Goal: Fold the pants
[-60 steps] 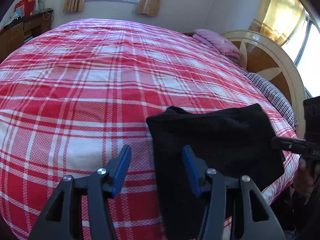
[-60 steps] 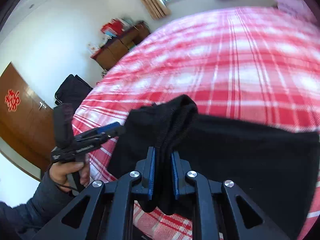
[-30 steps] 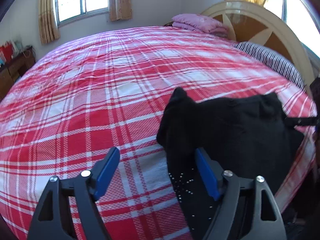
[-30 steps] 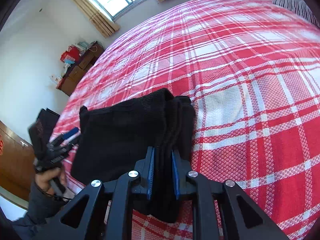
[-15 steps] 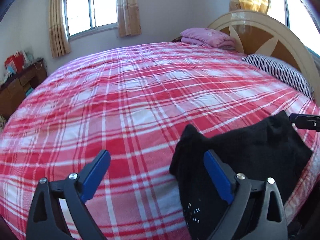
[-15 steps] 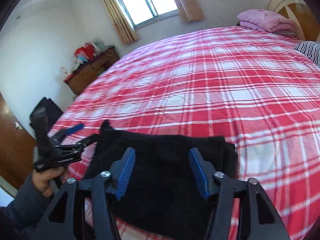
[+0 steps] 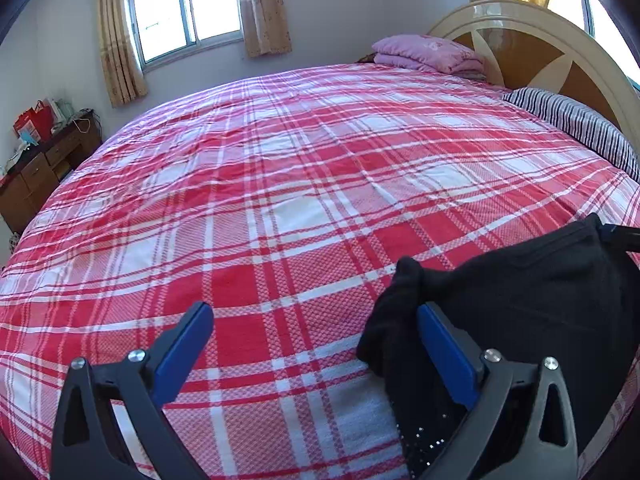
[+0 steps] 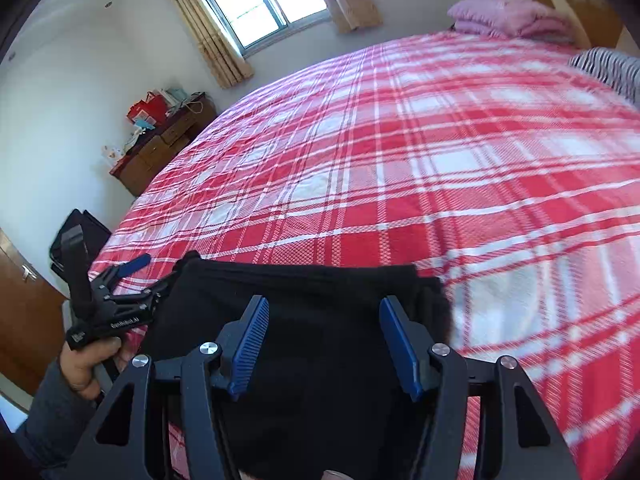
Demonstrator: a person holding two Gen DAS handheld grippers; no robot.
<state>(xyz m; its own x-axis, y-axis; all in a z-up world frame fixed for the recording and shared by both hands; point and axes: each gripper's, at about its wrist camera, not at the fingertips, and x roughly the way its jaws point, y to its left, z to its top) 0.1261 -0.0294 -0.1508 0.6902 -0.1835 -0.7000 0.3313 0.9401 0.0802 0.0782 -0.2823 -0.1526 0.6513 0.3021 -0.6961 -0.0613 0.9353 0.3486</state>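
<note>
The black pants (image 8: 320, 340) are laid flat in a folded rectangle at the near edge of the red plaid bed (image 8: 400, 160) — one corner bunched up.

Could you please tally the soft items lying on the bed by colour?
Black: 1, the pants
Pink: 1, the folded blanket
Striped navy and white: 1, the pillow
Total: 3
</note>
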